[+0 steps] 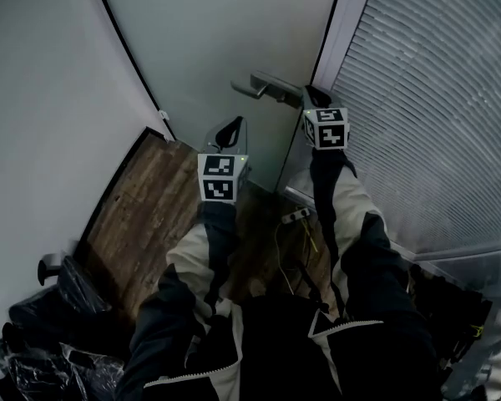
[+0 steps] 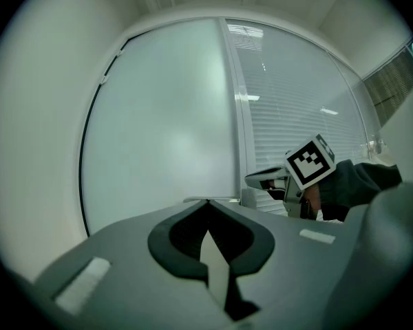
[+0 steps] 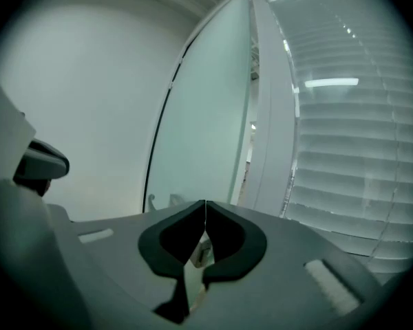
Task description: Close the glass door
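Your right gripper (image 3: 205,203) is holding its jaws together at the tips with nothing between them, hovering just beside the lever handle (image 1: 265,86) of the glass door (image 1: 225,32). Your left gripper (image 2: 208,203) is also showing closed, empty jaws, sitting lower and further left in front of the frosted pane. Black bags (image 1: 42,341) are slumping on the wooden floor (image 1: 150,215) at your lower left; you cannot tell what they are holding. Ahead of you, the door is standing upright with its long axis vertical. Its free edge is lying near the white frame (image 1: 342,32), and a narrow gap is showing between them. From the head view, the handle is lying level and pointing left, away from the frame.
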Motion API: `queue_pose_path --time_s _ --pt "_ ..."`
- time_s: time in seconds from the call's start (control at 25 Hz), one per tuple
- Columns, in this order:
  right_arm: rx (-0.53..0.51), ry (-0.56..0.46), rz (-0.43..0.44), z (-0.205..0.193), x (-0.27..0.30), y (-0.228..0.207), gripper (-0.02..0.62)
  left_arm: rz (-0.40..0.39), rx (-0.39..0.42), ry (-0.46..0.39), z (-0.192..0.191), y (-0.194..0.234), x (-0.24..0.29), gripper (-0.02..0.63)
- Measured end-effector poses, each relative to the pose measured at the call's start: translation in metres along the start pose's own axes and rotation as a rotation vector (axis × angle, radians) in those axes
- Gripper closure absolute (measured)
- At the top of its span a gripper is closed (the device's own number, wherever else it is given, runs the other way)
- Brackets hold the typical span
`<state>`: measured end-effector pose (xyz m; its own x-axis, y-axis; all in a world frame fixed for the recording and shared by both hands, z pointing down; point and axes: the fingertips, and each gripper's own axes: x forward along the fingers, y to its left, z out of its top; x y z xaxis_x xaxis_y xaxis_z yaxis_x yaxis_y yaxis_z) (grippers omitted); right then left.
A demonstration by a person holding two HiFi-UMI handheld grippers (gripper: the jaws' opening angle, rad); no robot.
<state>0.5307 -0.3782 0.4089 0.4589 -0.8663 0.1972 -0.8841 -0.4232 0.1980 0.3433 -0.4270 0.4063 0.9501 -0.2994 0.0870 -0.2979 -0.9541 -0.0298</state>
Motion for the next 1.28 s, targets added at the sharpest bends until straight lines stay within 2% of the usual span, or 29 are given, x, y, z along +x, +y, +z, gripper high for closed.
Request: queue_pose_path --time_s 0.16,0.28,0.44,0.6,0.88,1.28 --pt "0.03 -0.144 0.06 0.035 -0.046 0.041 0.59 0.017 -0.001 -0.028 0.007 0.003 -0.016 0.603" --pt "0.079 -0.201 0.111 0.035 -0.085 0.092 0.589 0.045 -0.009 -0.049 0.006 0.011 -0.042 0.603" --pt "0.155 -0.184 0.183 0.012 -0.106 0.159 0.591 0.111 -0.031 -0.032 -0.014 0.031 -0.08 0.603" --pt "0.137 -0.133 0.215 0.003 -0.104 0.201 0.592 0.154 -0.037 -0.014 -0.026 0.053 -0.113 0.603" --pt "0.126 -0.126 0.238 0.015 -0.116 0.238 0.592 0.178 -0.028 -0.017 -0.025 0.07 -0.156 0.603" --pt "0.115 -0.127 0.249 0.016 -0.134 0.256 0.593 0.175 -0.038 -0.021 -0.027 0.068 -0.178 0.603"
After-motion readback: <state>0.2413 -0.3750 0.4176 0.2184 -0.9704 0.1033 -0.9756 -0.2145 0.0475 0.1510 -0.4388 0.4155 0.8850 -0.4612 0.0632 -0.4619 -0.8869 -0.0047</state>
